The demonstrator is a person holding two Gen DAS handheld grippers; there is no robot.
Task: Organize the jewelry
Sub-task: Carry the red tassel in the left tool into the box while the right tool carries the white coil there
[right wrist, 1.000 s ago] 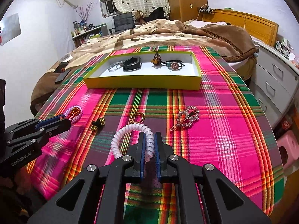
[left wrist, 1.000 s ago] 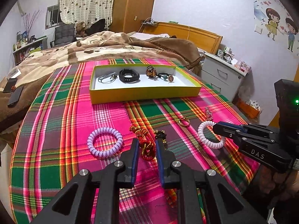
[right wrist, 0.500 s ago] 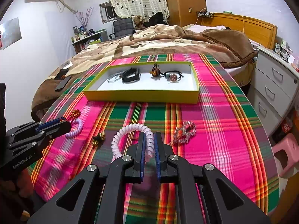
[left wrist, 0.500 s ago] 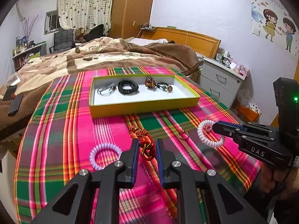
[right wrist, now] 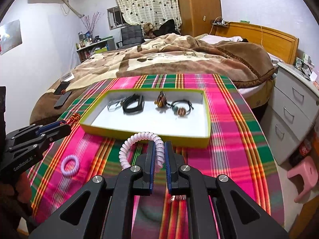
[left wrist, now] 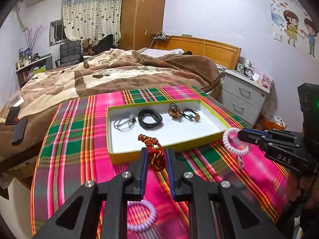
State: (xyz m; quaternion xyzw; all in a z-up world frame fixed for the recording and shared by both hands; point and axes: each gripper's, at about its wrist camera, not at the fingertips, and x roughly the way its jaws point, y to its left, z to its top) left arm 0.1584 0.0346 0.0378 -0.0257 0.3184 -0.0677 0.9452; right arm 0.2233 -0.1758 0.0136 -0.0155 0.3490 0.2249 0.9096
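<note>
Your left claw (left wrist: 156, 157) is clenched on the red braided cord (left wrist: 154, 152), held in the air just short of the yellow tray's (left wrist: 119, 157) near wall. Your right claw (right wrist: 159, 155) grips the white coil bracelet (right wrist: 139, 139), also lifted by that near wall. A purple coil bracelet (right wrist: 70, 165) lies on the plaid worktop (right wrist: 229, 139) near its left edge.

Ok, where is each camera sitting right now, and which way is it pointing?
Left wrist: behind the left tongs holding the red cord, facing the box and bed; right tongs at right.
Right wrist: behind the right tongs holding the white coil band, same direction; left tongs at left.
Shared: box, purple band.
</note>
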